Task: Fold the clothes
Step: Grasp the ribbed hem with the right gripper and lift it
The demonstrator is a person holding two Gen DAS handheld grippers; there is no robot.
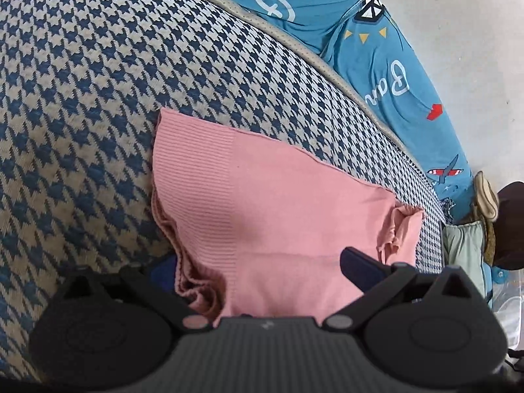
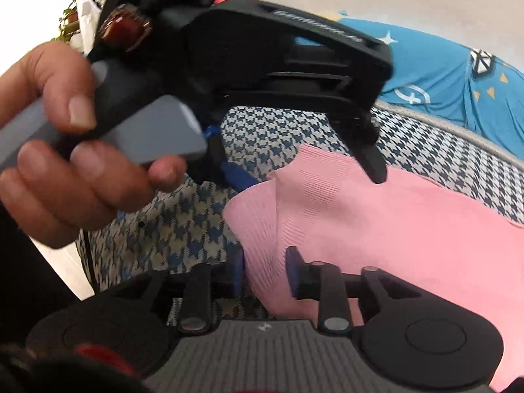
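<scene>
A: What's the setting, from the left wrist view?

B: A blue-and-cream houndstooth woven cushion surface [image 1: 98,98], with a turquoise printed cotton sheet [image 1: 386,75] past its piped edge at 1 o'clock. The pink ribbed knit garment [image 1: 278,203] lies on the houndstooth in stacked layers, so some folding looks done. The left gripper [image 1: 258,271] has its jaws set wide, cloth bunched between them; whether it truly pinches, I cannot tell.

A: And the right wrist view?

B: The right gripper [image 2: 265,271] stands partly open around a raised ridge of that pink knit, not clearly clamped. The person's hand [image 2: 65,150] holds the left tool at 10 o'clock.

A: What's left?

B: Probably another fold or smoothing. Bare houndstooth spreads toward 9 o'clock; the cushion edge is close at 2 o'clock.
</scene>
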